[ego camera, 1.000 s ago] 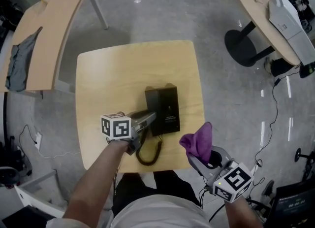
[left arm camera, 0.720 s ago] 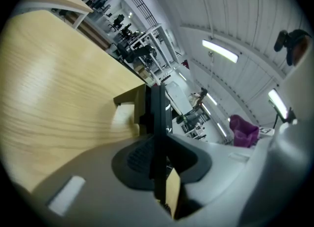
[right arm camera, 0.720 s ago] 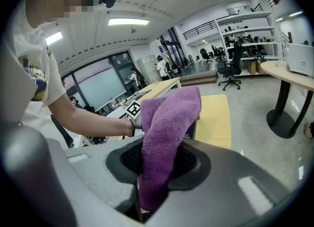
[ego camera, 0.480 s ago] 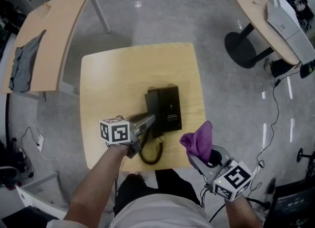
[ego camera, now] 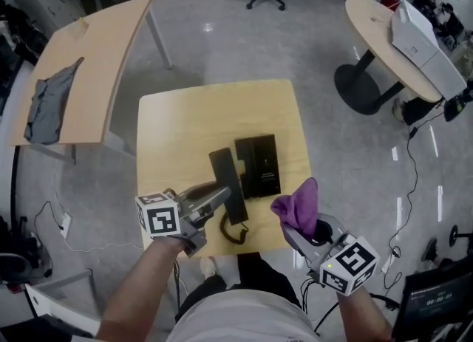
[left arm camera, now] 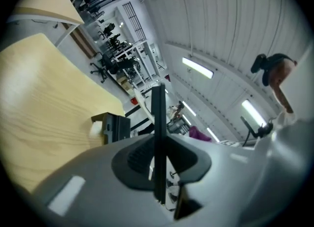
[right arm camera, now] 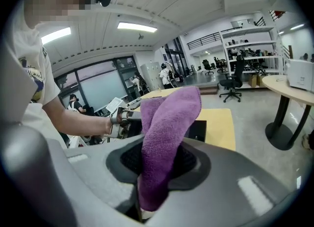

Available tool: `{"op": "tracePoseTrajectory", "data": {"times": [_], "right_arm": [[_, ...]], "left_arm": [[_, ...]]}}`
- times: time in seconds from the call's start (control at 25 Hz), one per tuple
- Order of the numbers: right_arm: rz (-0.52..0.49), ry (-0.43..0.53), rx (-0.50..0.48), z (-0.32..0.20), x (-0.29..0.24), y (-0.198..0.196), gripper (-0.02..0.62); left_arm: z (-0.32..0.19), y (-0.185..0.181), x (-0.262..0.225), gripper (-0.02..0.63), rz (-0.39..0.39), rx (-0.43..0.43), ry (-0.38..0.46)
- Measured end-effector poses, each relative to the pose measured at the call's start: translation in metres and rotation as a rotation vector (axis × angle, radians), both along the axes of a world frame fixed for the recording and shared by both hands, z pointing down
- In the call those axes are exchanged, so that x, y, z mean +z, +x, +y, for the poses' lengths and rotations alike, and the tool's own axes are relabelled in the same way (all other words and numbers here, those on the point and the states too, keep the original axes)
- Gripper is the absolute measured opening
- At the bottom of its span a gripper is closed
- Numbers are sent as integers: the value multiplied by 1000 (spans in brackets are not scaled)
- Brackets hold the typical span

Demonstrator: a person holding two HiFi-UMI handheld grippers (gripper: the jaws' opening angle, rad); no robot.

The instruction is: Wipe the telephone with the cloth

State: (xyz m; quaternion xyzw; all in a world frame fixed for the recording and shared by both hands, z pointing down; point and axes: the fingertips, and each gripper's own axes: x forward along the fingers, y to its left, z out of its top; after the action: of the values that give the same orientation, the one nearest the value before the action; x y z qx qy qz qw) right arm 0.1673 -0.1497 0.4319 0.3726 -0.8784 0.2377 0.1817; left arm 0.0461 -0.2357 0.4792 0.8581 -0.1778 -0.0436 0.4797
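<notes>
1. My left gripper point(ego camera: 219, 199) had its jaws closed narrow on the black handset point(ego camera: 225, 178), the pads pressing its two flat sides. In the left gripper view the handset stood edge-on between the jaws as a thin dark bar.
2. The handset was off the telephone base point(ego camera: 260, 165). It lay slanted just beside the base's left edge. I could not tell whether it touched the base or the bench point(ego camera: 192, 122).
3. The base sat flat on the bench, towards the near right part of the top.
4. The coiled cord point(ego camera: 235, 231) looped on the bench near the front edge, below the handset's near end.
5. My right gripper point(ego camera: 301, 231) had its jaws clamped on the purple cloth point(ego camera: 297, 206). The cloth was pinched at its lower part and the rest stood up bunched above the jaws.
6. The cloth hung just off the bench's near right corner, near the base but apart from it.
7. A longer desk point(ego camera: 89, 60) stood to the left with a grey rag point(ego camera: 48, 108) on it. A round table point(ego camera: 377, 15) stood far right, carrying a white box point(ego camera: 425, 49).
</notes>
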Motion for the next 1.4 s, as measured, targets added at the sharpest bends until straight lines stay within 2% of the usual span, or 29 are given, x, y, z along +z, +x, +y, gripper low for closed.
{"op": "tracePoseTrajectory", "data": {"times": [0.52,0.68,0.76,1.2,1.4], "right_arm": [[-9,128,7,37,-48,-61,106],[-41,180,-13,46,-77,-88,106],[-43,222,-33,49,-95,-102,106],[-75,418,-193,49,-191,-182,106],[-71,439,-229,52,-203,-204,106]], "left_arm": [[94,-70,-106,86,199,58,152],[120,-89,-138,86,342,105,213],[128,-96,-148,86,388,120,238],[161,-99,-158,86,415,224,293],[165,-101,-162,86,448,236,303]]}}
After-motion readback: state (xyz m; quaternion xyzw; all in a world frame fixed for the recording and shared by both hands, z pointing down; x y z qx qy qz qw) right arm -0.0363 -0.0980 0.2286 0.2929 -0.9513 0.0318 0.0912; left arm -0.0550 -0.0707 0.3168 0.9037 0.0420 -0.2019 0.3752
